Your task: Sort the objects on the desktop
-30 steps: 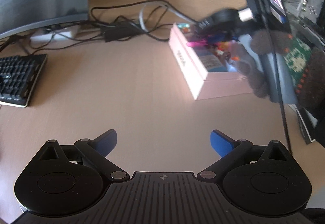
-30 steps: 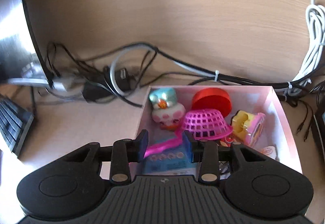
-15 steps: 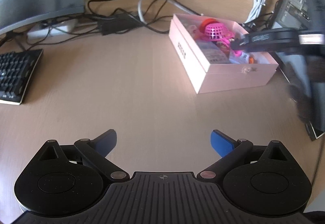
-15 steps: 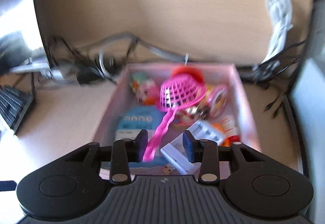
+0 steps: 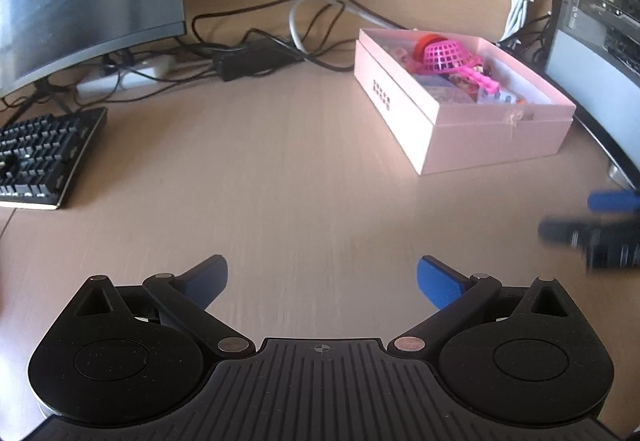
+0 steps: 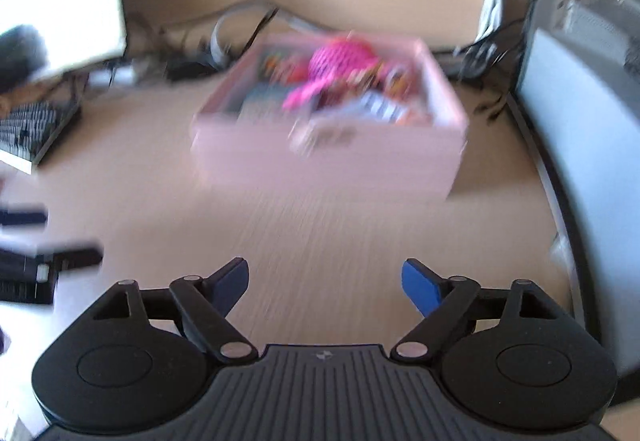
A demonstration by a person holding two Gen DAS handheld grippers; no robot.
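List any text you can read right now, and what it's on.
None can be read.
Box: a dark mark printed on its long side, too small to read.
Keyboard: key legends too small.
Items in the box: printed packaging, blurred.
Right wrist view: motion-blurred, nothing legible.

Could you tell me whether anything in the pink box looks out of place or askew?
The pink mesh basket lies tipped upside down on top of the other toys in the pink box, handle trailing across them. A scuffed mark shows on the box's near rim.
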